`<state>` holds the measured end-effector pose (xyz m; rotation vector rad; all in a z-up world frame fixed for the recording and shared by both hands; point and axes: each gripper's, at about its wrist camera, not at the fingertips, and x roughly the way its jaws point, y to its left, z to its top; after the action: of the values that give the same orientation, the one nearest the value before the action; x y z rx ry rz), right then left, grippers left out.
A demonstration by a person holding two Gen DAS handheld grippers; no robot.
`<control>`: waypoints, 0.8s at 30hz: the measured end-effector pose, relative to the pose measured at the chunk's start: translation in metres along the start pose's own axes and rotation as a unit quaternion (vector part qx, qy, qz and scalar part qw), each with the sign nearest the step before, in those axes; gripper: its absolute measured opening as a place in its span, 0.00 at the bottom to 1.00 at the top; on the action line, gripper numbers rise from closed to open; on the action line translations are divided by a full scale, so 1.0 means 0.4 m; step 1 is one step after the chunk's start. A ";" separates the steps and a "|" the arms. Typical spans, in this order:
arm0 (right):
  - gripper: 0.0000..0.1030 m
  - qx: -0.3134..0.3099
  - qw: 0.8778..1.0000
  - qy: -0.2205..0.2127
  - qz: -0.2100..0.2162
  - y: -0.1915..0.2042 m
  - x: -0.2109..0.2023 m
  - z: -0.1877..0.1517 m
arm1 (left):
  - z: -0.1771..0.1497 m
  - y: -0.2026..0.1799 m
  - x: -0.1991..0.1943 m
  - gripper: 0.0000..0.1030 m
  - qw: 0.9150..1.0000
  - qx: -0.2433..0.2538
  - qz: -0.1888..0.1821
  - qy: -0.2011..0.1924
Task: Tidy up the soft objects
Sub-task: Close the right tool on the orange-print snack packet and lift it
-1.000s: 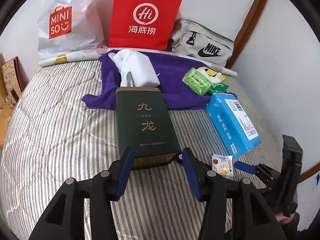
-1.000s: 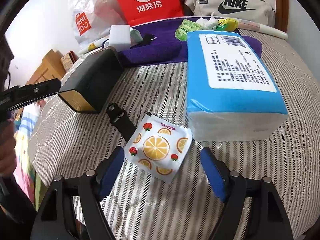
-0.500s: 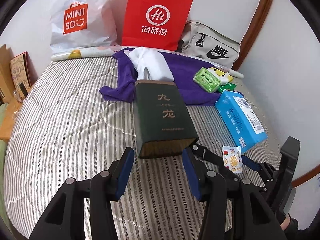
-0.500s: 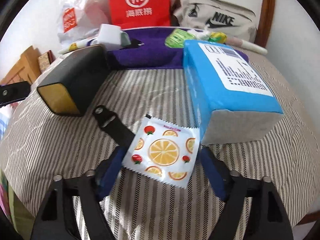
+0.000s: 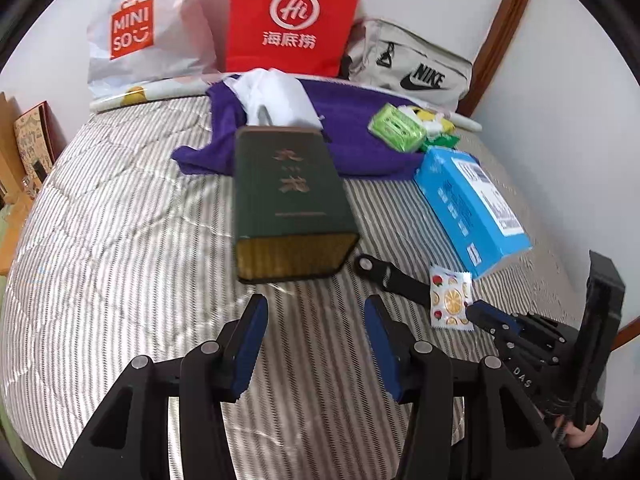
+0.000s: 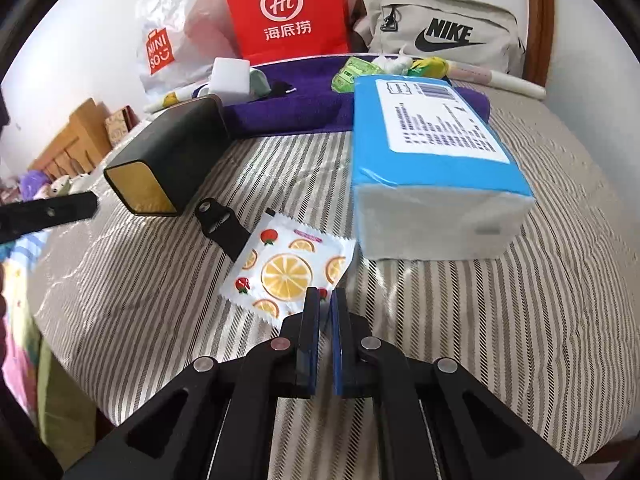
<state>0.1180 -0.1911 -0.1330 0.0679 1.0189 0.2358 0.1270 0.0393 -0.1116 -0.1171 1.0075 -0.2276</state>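
- The right gripper [image 6: 325,300] sits at the bottom middle of its view. Its jaws have just been closing, and now they pinch the near corner of the fruit packet [image 6: 286,266].
- The fruit packet is small and white with orange slices and strawberries on it. It lies flat on the striped bed cover [image 6: 520,320], just left of the blue tissue pack [image 6: 432,152].
- A black strap [image 6: 220,226] pokes out from under the packet's upper left edge.
- The left gripper [image 5: 316,330] is at the bottom of its view. Its jaws stand apart with nothing between them.
- Just above it lies the dark green box [image 5: 290,200] with gold letters, in the middle of the frame.
- Behind the box a purple towel [image 5: 360,152] is spread on the bed, with a white cloth [image 5: 276,98] on it and green packets [image 5: 396,128] at its right end.
- Along the white wall at the top stand a white Miniso bag [image 5: 136,36], a red paper bag [image 5: 292,20] and a grey Nike bag [image 5: 412,72].
- A brown wooden frame [image 5: 500,28] runs up the upper right corner.
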 end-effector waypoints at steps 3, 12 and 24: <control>0.08 0.001 1.000 -0.001 0.013 0.006 -0.002 0.001 | -0.004 -0.019 0.011 0.47 1.000 0.004 0.006 0.007; 0.70 0.023 1.000 -0.008 0.011 0.062 0.031 0.027 | -0.008 0.013 -0.003 0.46 1.000 -0.010 0.005 0.004; 0.58 -0.025 0.997 -0.025 -0.064 0.108 0.063 0.036 | -0.008 0.078 -0.017 0.46 1.000 -0.025 -0.008 -0.012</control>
<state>0.1357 -0.1425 -0.1395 -0.0374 0.9641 0.1421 0.1252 0.0713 -0.1139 -0.1735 0.9880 -0.2158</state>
